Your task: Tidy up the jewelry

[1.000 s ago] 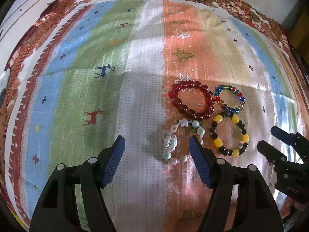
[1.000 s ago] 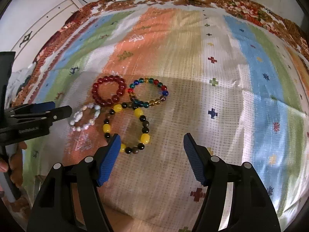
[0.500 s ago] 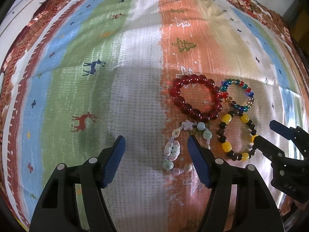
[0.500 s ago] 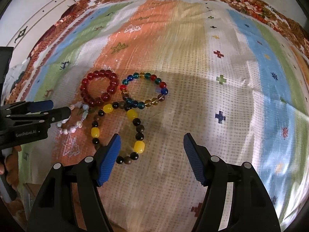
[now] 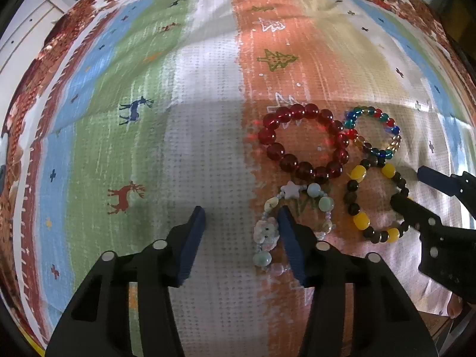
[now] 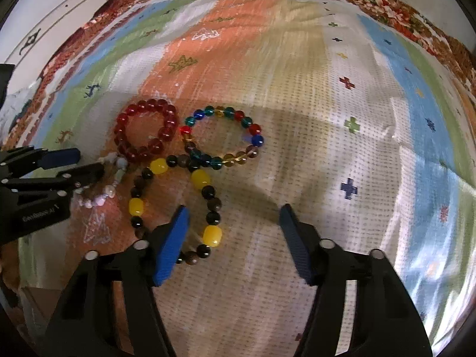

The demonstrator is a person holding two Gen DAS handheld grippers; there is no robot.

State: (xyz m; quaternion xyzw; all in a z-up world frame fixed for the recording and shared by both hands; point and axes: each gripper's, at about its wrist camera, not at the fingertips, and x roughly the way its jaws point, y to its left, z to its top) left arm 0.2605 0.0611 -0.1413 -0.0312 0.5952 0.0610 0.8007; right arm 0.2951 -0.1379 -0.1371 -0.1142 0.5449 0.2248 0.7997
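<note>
Four bead bracelets lie close together on a striped cloth (image 5: 208, 119): a red one (image 5: 275, 148) (image 6: 154, 145), a multicoloured one (image 5: 352, 119) (image 6: 255, 129), a yellow-and-black one (image 5: 358, 172) (image 6: 200, 178) and a pale one with a star bead (image 5: 290, 189) (image 6: 108, 192). My left gripper (image 5: 241, 223) (image 6: 80, 163) hangs low over the pale bracelet. Its jaws are closing with that bracelet's left side between them, untouched. My right gripper (image 6: 233, 223) (image 5: 416, 190) is closing too. The right side of the yellow-and-black bracelet sits between its fingers, beside the left pad (image 6: 175, 238).
The cloth's floral border (image 6: 386, 0) runs along the far edge. A white cabinet (image 6: 59, 15) stands beyond the far left corner. Bare striped cloth stretches to the left of the bracelets in the left wrist view and to their right in the right wrist view.
Both grippers have sunk towards the bracelets and their jaws have narrowed. The pale bracelet's side now lies between the left fingers, and the yellow-and-black one's side between the right fingers.
</note>
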